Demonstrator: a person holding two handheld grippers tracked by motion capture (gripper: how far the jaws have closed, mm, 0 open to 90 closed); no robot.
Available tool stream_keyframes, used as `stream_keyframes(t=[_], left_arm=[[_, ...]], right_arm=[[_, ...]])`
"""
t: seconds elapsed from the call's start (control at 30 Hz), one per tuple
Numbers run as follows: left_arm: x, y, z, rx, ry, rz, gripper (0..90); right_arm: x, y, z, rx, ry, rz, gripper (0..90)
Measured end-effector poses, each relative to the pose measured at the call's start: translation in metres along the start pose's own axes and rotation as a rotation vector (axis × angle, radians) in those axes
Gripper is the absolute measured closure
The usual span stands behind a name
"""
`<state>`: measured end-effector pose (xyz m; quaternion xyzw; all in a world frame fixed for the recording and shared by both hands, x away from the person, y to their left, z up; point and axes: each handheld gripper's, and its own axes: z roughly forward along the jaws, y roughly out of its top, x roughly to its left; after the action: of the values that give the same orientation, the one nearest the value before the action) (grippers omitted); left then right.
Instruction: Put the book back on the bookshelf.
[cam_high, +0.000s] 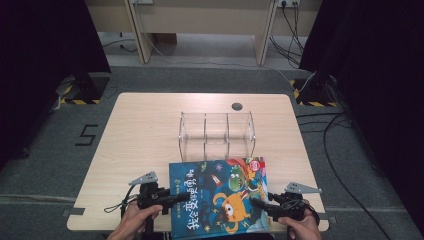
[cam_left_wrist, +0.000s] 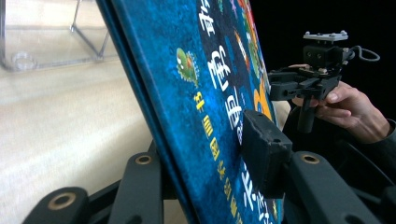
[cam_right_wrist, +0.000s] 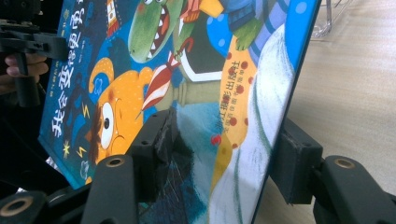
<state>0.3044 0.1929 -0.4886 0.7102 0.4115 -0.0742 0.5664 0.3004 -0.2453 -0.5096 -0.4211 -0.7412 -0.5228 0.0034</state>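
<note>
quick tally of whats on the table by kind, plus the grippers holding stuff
Blue picture book with an orange monster on its cover: 1
Clear plastic rack with three compartments: 1
Black two-jaw grippers, left gripper and right gripper: 2
Total: 4

Light wood table (cam_high: 140, 135), rounded corners, standing on grey floor (cam_high: 45, 165). Round dark grommet (cam_high: 237, 106) near the far edge. Clear organizer (cam_high: 217, 135) with three compartments sits mid-table, right of centre. Picture book (cam_high: 220, 197) at the near edge, just in front of the organizer, overhanging the edge slightly; tilted, left side raised off the wood.
</note>
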Motion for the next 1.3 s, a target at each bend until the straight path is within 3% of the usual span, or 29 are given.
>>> stream_keyframes(t=[0.1, 0.23, 0.4, 0.47, 0.63, 0.83, 0.9, 1.2, 1.3], left_arm=[[-0.002, -0.001, 0.000, 0.005, 0.004, -0.016, 60.6], [-0.005, -0.002, 0.000, 0.001, 0.015, -0.060, 60.3], [-0.008, -0.001, 0.000, -0.028, 0.023, -0.086, 60.3], [-0.009, -0.001, 0.000, -0.030, 0.029, -0.094, 59.7], [-0.011, -0.001, -0.001, -0.027, 0.037, -0.085, 60.0], [-0.012, 0.000, -0.001, -0.029, 0.041, -0.078, 59.9], [-0.012, 0.000, -0.001, -0.029, 0.041, -0.081, 59.8], [-0.011, 0.002, -0.001, -0.030, 0.040, -0.080, 59.7], [-0.012, 0.002, -0.001, -0.031, 0.041, -0.079, 59.7]], right_arm=[[0.000, -0.001, 0.000, 0.009, 0.000, 0.013, 43.9], [-0.001, -0.002, 0.004, 0.060, -0.054, 0.013, 37.9], [0.000, -0.002, 0.003, 0.094, -0.112, -0.026, 39.1], [0.000, -0.002, 0.003, 0.090, -0.108, -0.026, 39.3], [0.003, -0.003, 0.004, 0.106, -0.110, -0.035, 38.2], [0.005, -0.002, 0.001, 0.086, -0.118, -0.035, 36.6], [0.008, -0.002, 0.000, 0.084, -0.132, -0.038, 34.5], [0.040, -0.010, -0.005, 0.080, -0.216, -0.154, 31.8], [0.046, -0.013, -0.006, 0.072, -0.213, -0.163, 31.7]])
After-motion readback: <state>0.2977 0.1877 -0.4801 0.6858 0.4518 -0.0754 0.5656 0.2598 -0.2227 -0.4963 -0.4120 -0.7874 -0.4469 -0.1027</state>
